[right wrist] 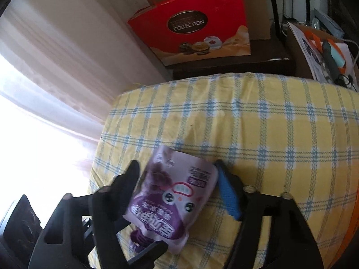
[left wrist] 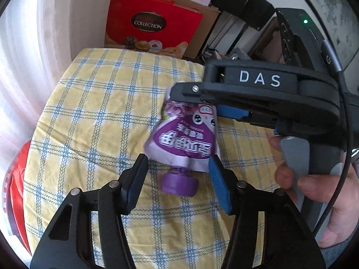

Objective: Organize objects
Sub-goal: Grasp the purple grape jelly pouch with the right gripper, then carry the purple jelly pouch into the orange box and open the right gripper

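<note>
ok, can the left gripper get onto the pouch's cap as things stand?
Probably yes. The left gripper is open, its fingers either side of the purple cap, nothing between. The right gripper holds the pouch by its far end.

Right tongs [left wrist: 190,103] clamped on pouch [left wrist: 184,132] top (bare hand [left wrist: 314,179] on grip); left tongs [left wrist: 177,179] spread wide.

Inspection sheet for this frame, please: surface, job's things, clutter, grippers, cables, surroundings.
Surface: yellow-and-blue checked cloth.
Job's things: purple spouted pouch, cap pointing down.
Clutter: nothing seen on the cloth.
Grippers: right gripper appears to pinch the pouch's top edge; left gripper open, fingers either side of the cap.
Cables: black cable along the right gripper's handle.
Surroundings: red gift bag, sheer curtain.
</note>
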A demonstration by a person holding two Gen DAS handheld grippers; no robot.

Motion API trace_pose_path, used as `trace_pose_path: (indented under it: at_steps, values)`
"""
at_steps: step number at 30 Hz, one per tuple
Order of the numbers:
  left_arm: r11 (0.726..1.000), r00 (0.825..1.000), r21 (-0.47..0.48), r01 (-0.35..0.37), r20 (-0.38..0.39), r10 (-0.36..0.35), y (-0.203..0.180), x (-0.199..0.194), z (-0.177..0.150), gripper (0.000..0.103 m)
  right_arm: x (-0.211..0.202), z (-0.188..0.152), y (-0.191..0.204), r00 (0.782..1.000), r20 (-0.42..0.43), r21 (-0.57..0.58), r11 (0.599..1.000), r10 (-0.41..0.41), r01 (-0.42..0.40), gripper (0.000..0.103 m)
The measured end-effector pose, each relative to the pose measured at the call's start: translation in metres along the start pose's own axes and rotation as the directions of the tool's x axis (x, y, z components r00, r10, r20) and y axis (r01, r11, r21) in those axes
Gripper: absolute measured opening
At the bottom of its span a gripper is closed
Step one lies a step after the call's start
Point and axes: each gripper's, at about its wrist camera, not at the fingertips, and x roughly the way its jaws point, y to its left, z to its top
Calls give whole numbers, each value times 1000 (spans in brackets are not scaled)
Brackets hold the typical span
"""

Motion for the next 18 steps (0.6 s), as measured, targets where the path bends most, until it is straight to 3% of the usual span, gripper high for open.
trace_pose_path:
  at_steps: [6, 11, 15, 18]
  values:
    - [999, 999, -26, 41, 2, -41, 6, -3, -3, 52, -10, -11, -18, 992, -19, 93, 988, 126, -124, 57]
    - [998, 998, -34, 61, -6, -61, 9, -4, -1, 49, -13, -27, -40, 963, -16, 205, 944, 267, -258, 57]
    - [996, 996, -27, 79, -31, -80, 4, -3, -2, 38, -15, -32, -28, 968, -43, 154, 959, 249, -240, 55]
    - [997, 997, -15, 73, -39, -74, -1, -1, -6, 36, -14, -35, -20, 973, -44, 123, 968, 226, -220, 56]
